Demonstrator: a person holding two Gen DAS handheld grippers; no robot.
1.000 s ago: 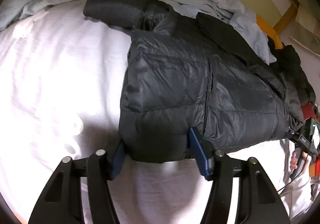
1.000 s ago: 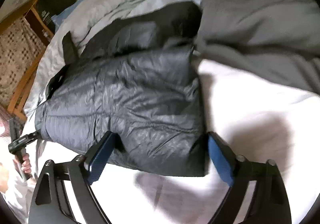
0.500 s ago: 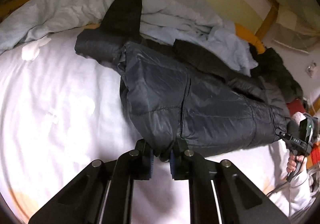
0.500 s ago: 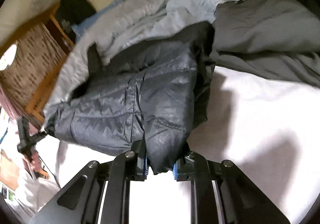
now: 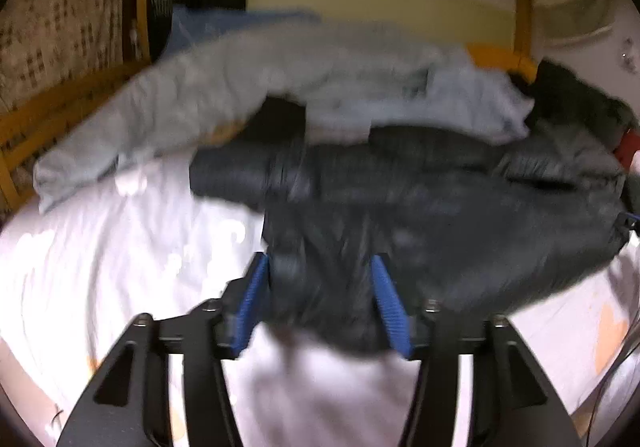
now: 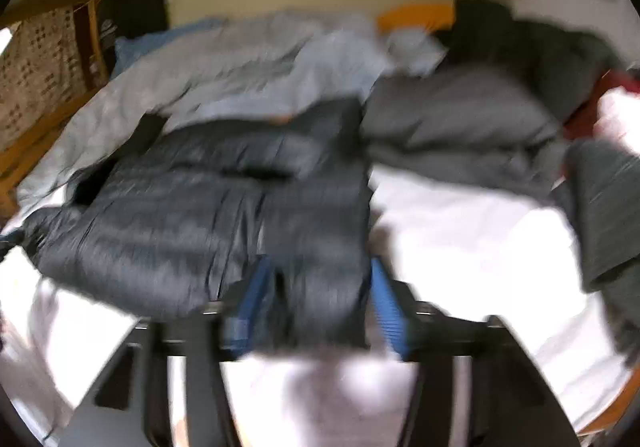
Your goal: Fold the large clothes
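Both claws are now standing parted after pinching the hem half a second ago: the left claw (image 5: 320, 299) and right claw (image 6: 316, 303) are straddling the dark quilted puffer jacket (image 5: 420, 223), which is lying lower on the white bed sheet (image 5: 120, 247). Both views are blurring.

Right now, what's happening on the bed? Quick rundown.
A person with two handheld grippers is folding a dark puffer jacket on a white sheet. Both frames are motion-blurred. The left gripper and right gripper each stand open with the jacket's near hem between their blue pads, apparently not clamping it. A light grey blanket and a grey garment lie bunched behind.
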